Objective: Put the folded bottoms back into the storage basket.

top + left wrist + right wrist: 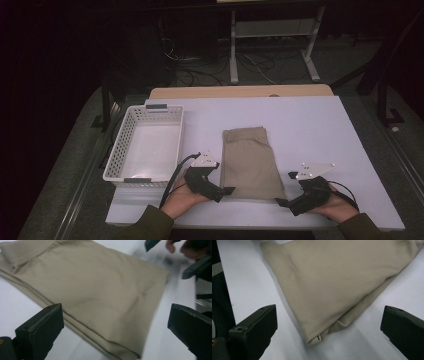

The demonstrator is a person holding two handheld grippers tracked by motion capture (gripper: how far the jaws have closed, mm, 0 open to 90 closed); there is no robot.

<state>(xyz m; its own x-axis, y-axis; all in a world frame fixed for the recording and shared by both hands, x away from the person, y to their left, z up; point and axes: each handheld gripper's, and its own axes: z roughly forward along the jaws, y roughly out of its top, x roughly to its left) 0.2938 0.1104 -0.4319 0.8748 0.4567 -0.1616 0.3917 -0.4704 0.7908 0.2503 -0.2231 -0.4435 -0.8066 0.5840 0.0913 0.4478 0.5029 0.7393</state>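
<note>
A folded tan cloth (pixel 250 162) lies flat on the white table (pixel 310 130), near its front edge. My left gripper (pixel 226 192) sits at the cloth's near left corner, open, jaws pointing right toward it. In the left gripper view the cloth (pixel 100 290) spreads between the wide-apart jaws of the left gripper (pixel 116 327). My right gripper (pixel 283 201) rests at the cloth's near right corner, open. In the right gripper view the cloth's folded corner (pixel 317 337) lies between the jaws of the right gripper (pixel 329 327), which hold nothing.
A white perforated basket (pixel 120 150) stands empty on the table's left side. A wooden edge (pixel 240 92) shows behind the table. Cables and table legs (pixel 233 50) lie on the dark floor beyond.
</note>
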